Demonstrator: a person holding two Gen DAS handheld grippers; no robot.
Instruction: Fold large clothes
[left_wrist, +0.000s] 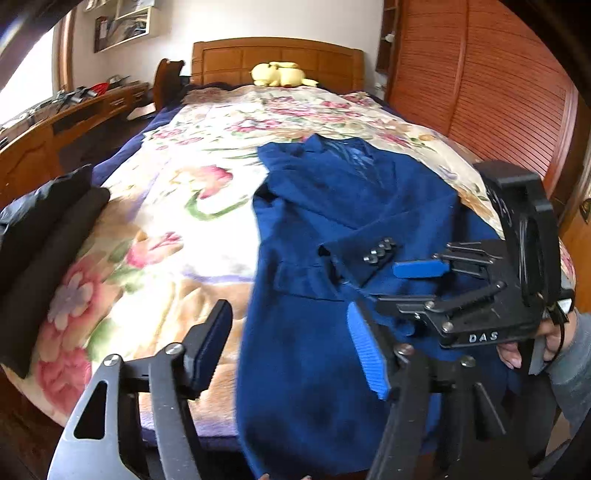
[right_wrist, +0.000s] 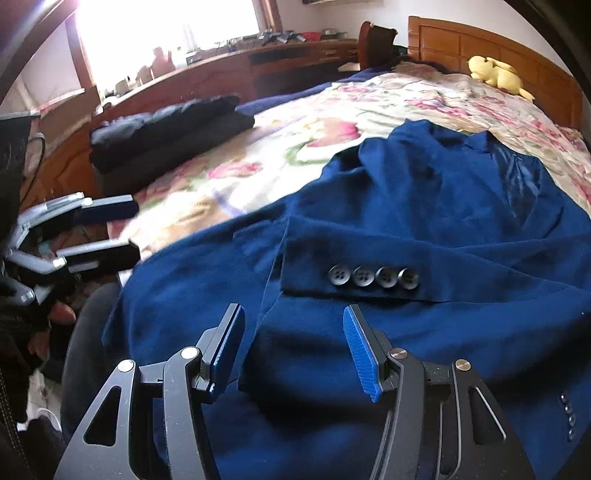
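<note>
A dark blue jacket (left_wrist: 332, 206) (right_wrist: 443, 221) lies spread on the bed, collar toward the headboard. One sleeve is folded across its front, and the cuff with several grey buttons (left_wrist: 376, 254) (right_wrist: 373, 277) faces me. My left gripper (left_wrist: 288, 354) (right_wrist: 107, 232) is open over the jacket's left edge near the foot of the bed, with nothing pinched. My right gripper (right_wrist: 293, 354) (left_wrist: 413, 284) is open just above the jacket's lower front, a little short of the cuff. Its blue pads are apart and no cloth is pressed between them. A hand holds it.
A floral blanket (left_wrist: 177, 221) (right_wrist: 295, 147) covers the bed. A stack of folded dark clothes (left_wrist: 48, 236) (right_wrist: 166, 129) lies at its left edge. A yellow plush toy (left_wrist: 280, 74) (right_wrist: 495, 74) sits by the wooden headboard. A slatted wardrobe (left_wrist: 498, 92) stands right, a desk (right_wrist: 221, 74) left.
</note>
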